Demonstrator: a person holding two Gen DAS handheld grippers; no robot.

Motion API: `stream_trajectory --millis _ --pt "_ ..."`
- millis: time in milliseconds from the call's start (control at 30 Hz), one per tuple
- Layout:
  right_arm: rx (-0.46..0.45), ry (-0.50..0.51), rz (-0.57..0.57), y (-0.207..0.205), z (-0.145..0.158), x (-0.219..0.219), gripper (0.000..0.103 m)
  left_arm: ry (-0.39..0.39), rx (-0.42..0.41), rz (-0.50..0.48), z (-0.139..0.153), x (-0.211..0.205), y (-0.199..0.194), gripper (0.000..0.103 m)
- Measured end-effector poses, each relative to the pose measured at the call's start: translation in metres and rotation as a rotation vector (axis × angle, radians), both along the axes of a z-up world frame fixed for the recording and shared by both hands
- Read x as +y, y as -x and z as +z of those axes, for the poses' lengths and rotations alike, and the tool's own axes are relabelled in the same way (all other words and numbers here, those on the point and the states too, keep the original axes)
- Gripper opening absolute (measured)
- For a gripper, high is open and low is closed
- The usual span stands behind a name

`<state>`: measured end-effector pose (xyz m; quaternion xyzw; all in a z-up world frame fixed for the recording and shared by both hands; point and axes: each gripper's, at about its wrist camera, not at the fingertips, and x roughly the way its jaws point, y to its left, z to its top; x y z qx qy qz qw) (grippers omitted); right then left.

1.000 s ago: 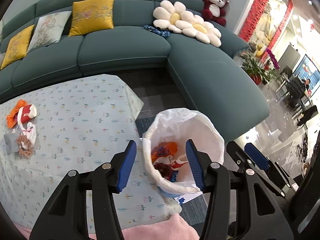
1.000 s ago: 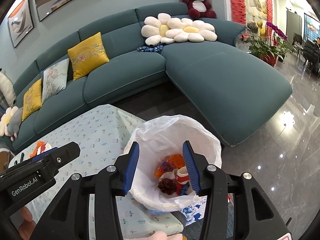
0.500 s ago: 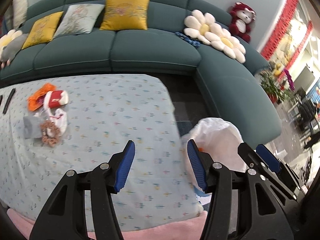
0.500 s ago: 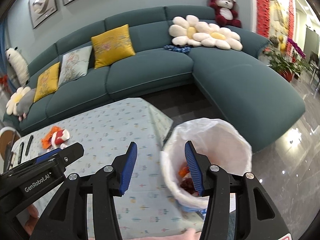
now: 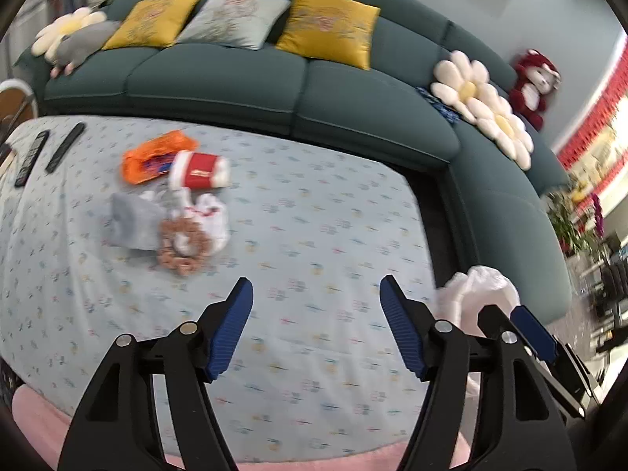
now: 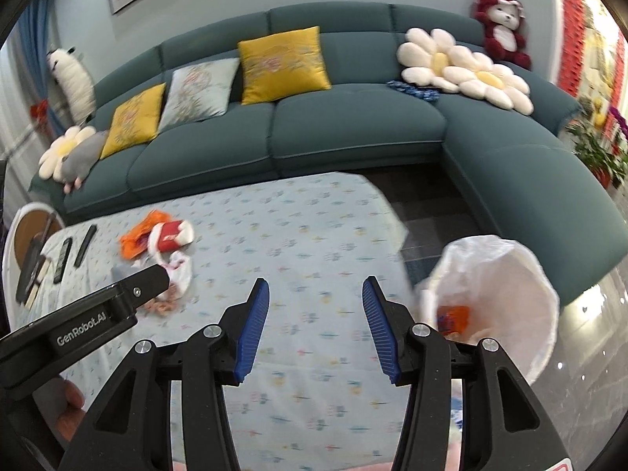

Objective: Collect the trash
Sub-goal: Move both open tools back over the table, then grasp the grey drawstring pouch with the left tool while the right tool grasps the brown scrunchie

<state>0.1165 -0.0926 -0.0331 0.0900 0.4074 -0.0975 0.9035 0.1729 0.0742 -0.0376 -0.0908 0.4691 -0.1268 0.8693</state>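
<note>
A pile of trash lies on the table's far left: an orange wrapper (image 5: 155, 153), a red and white cup (image 5: 198, 170) on its side, a grey cloth (image 5: 127, 221), a crumpled white bag (image 5: 210, 219) and a brown ring-shaped scrap (image 5: 182, 245). The cup also shows in the right wrist view (image 6: 170, 235). A white-lined trash bin (image 6: 494, 306) stands off the table's right end with orange trash inside. My left gripper (image 5: 316, 327) is open and empty above the tablecloth, right of the pile. My right gripper (image 6: 314, 324) is open and empty, between the pile and the bin.
The table wears a light blue patterned cloth (image 5: 314, 212). Two black remotes (image 5: 64, 147) lie at its far left edge. A teal corner sofa (image 6: 353, 125) with cushions wraps the back and right. A small round side table (image 6: 29, 227) stands at the left.
Both grippers have swung left from over the trash bin to above the table. The trash pile has come nearer the middle of view. Both stay open and empty.
</note>
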Motion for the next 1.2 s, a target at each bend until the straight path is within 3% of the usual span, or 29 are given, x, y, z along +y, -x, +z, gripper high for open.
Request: stream_trajectory --millis 300,633,733,1033,1100,1200 --pt "0.078 -0.013 0.121 -0.037 -0.032 0.076 0.049 -0.026 0.046 0.129 -0.035 0.102 -0.027 0.068" --pt "0.185 -0.056 0.196 -0.094 -0.090 0.140 0.049 -0.049 0.117 0.227 -0.080 0.190 -0.070 0.068" --pt "0.219 -0.091 0.197 -0.119 -0.109 0.152 0.049 -0.058 0.135 0.219 -0.094 0.199 -0.089 0.068" --pt "0.283 -0.049 0.240 -0.178 -0.153 0.184 0.049 -0.050 0.178 0.149 -0.132 0.197 -0.142 0.067" --pt "0.298 -0.050 0.236 -0.187 -0.164 0.185 0.047 -0.039 0.192 0.131 -0.140 0.195 -0.148 0.062" --pt "0.329 -0.066 0.225 -0.193 -0.180 0.183 0.044 -0.018 0.221 0.098 -0.152 0.190 -0.152 0.045"
